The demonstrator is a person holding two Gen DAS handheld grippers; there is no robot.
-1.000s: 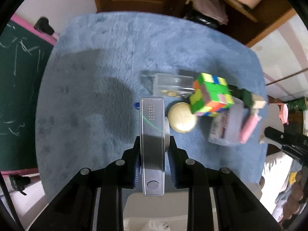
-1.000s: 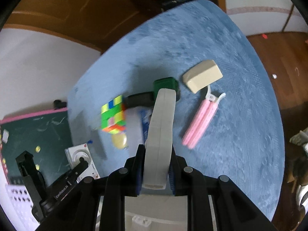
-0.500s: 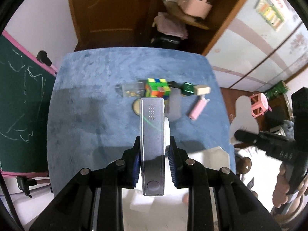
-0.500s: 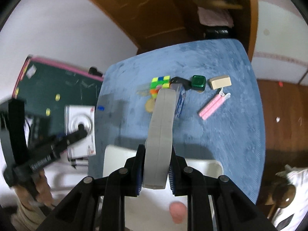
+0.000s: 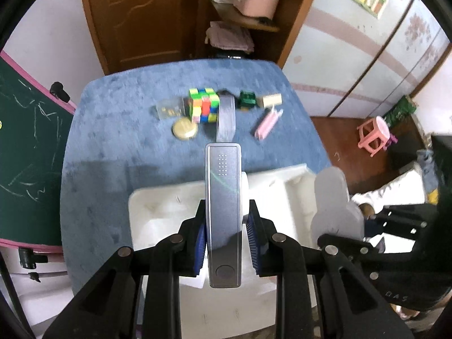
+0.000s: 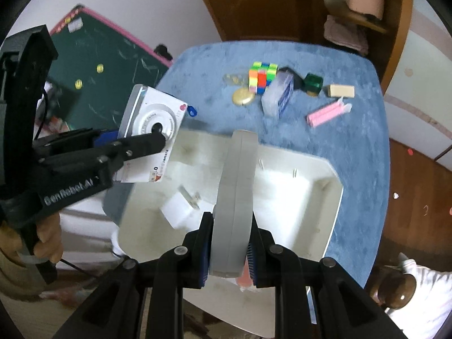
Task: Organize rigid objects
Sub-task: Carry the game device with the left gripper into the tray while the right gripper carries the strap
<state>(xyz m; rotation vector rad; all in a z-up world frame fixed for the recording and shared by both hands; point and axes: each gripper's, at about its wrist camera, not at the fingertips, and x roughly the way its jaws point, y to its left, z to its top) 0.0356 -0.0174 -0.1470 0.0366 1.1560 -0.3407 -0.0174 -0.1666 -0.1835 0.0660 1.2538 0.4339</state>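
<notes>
My left gripper [image 5: 225, 226] is shut on a silver-white toy camera [image 5: 223, 197], held above the white tray [image 5: 158, 209]. The right wrist view shows that camera [image 6: 154, 130] from its lens side, in the left gripper [image 6: 135, 141]. My right gripper [image 6: 230, 226] is shut on a flat grey-white rounded piece [image 6: 236, 197] over the tray [image 6: 325, 186]. A white plug adapter [image 6: 180, 207] lies in the tray. Farther back on the blue table [image 5: 113, 141] sit a colour cube [image 5: 203, 104], a gold round tin [image 5: 185, 128], a translucent box [image 5: 226, 118], a green block [image 5: 247, 99], a beige block [image 5: 272, 99] and a pink clip [image 5: 268, 121].
A green chalkboard [image 5: 25, 141] stands left of the table. A wooden door and a shelf unit [image 5: 248, 5] are behind it. A pink stool [image 5: 375, 135] is on the floor at right. A hand [image 6: 42, 240] holds the left gripper's handle.
Both grippers have drawn back and up from the row of objects, keeping their loads. The white tray has come into view beneath them.
</notes>
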